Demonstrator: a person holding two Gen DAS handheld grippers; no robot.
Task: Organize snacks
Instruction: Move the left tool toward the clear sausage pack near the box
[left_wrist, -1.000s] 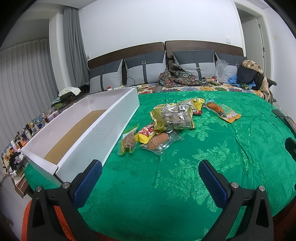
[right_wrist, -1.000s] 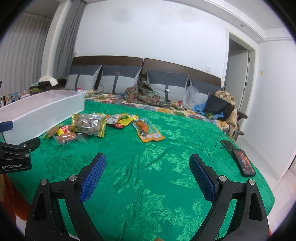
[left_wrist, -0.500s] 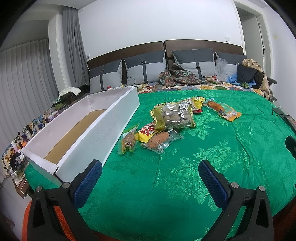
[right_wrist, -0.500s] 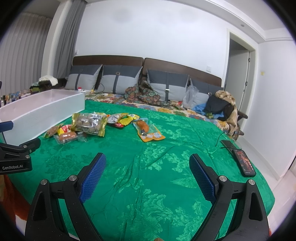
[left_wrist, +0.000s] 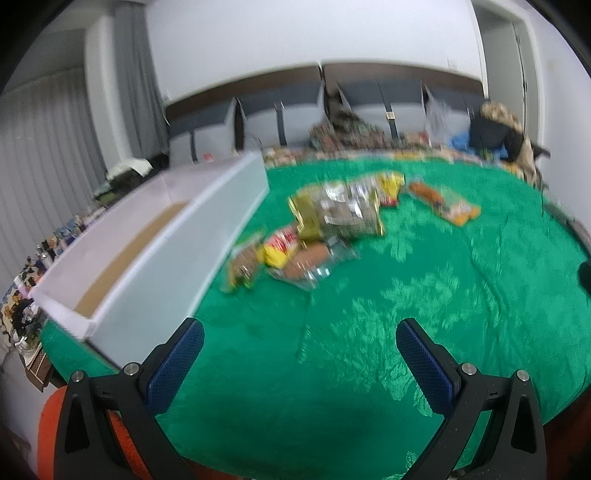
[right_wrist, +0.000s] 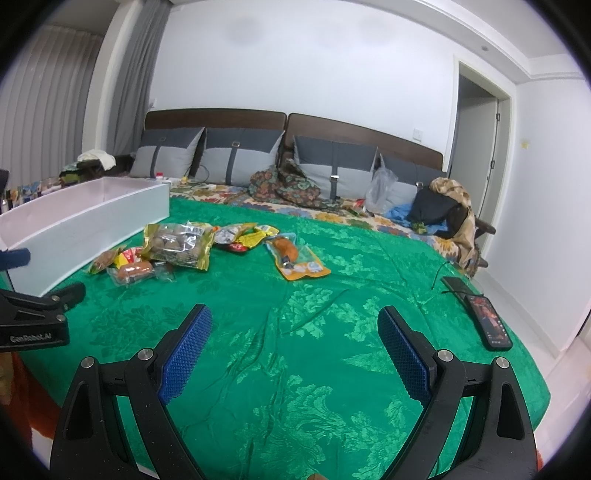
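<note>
1. On the bed's green bedspread (right_wrist: 332, 332), the snack packets (right_wrist: 177, 243) lie in a loose cluster just beside the long white box (right_wrist: 85, 218); one orange packet (right_wrist: 295, 258) lies apart to the right.
2. Nothing is in the box as far as its visible brown floor shows; sorting judged not yet begun.
3. Left gripper (left_wrist: 299, 354): fingers wide apart, empty, short of the cluster. Left view is blurred.
4. Right gripper (right_wrist: 293, 347): fingers wide apart, empty, well short of the packets.
5. Risk: packets overlap, so a pinch could catch two or drag a neighbour. Slick film may slip from the pads (right_wrist: 188, 343).
6. Risk: a phone (right_wrist: 489, 326) and cable near the bed's right edge could be swept off.
7. Orientation: the box's long axis runs toward the headboard (right_wrist: 362, 129); the orange packet's axis runs diagonally, its far end toward the pillows.
</note>
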